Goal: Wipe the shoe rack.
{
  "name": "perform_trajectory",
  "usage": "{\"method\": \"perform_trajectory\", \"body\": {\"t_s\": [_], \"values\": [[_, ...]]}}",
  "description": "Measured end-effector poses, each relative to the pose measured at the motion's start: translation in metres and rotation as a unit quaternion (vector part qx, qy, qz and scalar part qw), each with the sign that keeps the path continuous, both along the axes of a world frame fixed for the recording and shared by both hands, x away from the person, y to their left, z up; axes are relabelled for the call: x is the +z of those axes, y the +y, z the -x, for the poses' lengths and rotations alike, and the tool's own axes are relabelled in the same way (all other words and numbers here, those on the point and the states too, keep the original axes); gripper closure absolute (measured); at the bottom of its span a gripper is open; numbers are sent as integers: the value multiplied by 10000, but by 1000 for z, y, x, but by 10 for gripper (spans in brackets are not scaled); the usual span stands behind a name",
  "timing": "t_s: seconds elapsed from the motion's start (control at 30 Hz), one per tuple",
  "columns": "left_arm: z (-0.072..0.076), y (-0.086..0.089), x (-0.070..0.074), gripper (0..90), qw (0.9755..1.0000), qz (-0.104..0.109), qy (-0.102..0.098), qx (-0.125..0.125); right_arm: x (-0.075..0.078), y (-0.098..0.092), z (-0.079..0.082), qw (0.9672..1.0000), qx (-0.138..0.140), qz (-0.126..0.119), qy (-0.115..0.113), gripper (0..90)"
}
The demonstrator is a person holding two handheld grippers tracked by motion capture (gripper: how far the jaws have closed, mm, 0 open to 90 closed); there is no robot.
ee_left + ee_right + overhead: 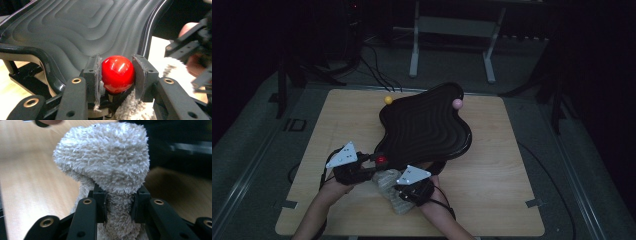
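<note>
- High view: both grippers sit at the near edge of the bench [492, 200], right under the near lip of the black tray [424, 125], which is propped up at a tilt.
- Left gripper [117, 75] has its jaws clamped on the red ball [117, 74], held just off the tray's rim. My guess is it's kept out of the way for wiping.
- Right gripper [119, 206] has its jaws pinched on a bunched towel [105, 157], with the wad sticking out front like a pad.
- A yellow ball [388, 100] and a pink ball [457, 103] rest by the tray's far edge, untouched.
</note>
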State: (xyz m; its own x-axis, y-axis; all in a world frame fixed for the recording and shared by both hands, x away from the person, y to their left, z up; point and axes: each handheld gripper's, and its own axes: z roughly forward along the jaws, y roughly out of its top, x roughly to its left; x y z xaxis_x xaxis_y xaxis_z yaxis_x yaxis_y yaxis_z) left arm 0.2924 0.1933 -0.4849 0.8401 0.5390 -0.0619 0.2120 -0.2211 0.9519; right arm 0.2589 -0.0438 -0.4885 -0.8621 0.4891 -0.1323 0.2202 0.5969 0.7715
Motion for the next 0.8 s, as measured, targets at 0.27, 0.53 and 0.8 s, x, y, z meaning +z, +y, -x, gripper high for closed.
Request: {"method": "perform_trajectory", "body": {"t_s": [0.27, 0.53, 0.8], "values": [[0, 0, 0, 599, 10000, -14, 3, 14, -10, 8, -10, 9999, -74, 56, 97, 709], [0, 0, 0, 599, 10000, -20, 6, 16, -5, 20, -7, 9999, 42, 144, -18, 710], [0, 0, 0, 599, 10000, 11, 5, 10, -17, 24, -14, 9997, 36, 197, 147, 710]]}}
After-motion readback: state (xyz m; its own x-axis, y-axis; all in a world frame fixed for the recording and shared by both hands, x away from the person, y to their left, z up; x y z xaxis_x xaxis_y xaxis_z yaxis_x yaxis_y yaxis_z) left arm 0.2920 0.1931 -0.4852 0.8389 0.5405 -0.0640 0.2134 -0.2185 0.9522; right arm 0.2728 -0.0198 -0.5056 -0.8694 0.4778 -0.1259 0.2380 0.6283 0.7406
